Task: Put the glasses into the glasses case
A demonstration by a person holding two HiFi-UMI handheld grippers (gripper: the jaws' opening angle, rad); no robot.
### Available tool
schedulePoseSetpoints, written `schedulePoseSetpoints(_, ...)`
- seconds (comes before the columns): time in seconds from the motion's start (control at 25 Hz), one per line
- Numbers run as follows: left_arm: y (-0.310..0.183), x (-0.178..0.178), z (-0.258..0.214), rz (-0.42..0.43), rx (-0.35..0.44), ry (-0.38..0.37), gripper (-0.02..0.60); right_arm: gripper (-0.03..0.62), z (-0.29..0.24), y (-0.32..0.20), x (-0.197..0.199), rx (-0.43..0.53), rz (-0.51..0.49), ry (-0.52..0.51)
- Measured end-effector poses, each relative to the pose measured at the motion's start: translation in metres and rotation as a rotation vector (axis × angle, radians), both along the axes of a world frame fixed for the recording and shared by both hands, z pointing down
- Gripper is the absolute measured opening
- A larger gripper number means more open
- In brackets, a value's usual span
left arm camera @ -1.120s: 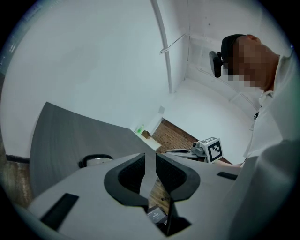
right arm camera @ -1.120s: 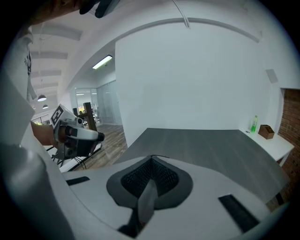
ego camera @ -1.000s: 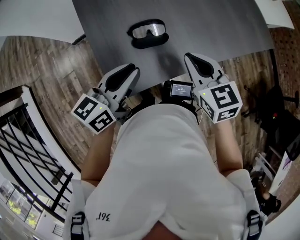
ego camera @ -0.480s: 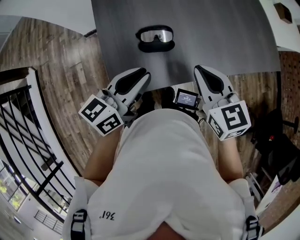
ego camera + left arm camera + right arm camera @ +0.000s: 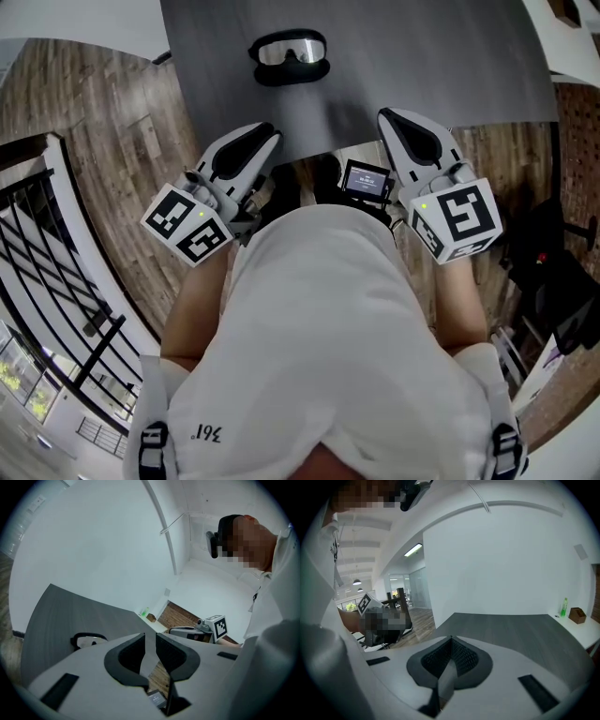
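Dark grey surface [image 5: 450, 56], over wood-plank floor [image 5: 103, 141], is bearing black-rimmed glasses [image 5: 291, 52] touching black case [image 5: 292, 75]; left gripper [image 5: 269, 131] fingers are standing slightly apart, right gripper [image 5: 386, 114] fingers together.

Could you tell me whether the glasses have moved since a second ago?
No: the glasses sit equally far from the near edge of the table.

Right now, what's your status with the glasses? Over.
Left gripper slightly open, right gripper shut, both empty. Clear black-rimmed glasses lie at black case on grey table, untouched. Nothing in the way.
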State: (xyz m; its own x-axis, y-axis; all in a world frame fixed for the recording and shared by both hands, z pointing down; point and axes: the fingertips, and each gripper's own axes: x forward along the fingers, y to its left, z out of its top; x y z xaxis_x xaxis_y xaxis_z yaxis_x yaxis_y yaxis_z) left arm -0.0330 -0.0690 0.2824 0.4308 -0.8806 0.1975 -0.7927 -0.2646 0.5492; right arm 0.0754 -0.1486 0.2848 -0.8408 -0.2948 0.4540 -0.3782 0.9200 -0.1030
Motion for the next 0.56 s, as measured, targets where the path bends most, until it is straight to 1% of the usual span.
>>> schedulePoseSetpoints(0.16, 0.001, 0.001, 0.001, 0.003, -0.005, 0.0, 0.081, 0.008, 0.001, -0.004, 0.002, 0.003, 0.012, 0.0)
schedulePoseSetpoints(0.36, 0.003, 0.0, 0.0, 0.0, -0.006, -0.008, 0.083, 0.008, 0.002, -0.003, -0.003, 0.004, 0.003, -0.001)
schedulePoseSetpoints(0.56, 0.0, 0.014, 0.005, 0.011, -0.013, 0.006, 0.081, 0.008, 0.006, -0.006, 0.009, 0.008, 0.002, 0.011)
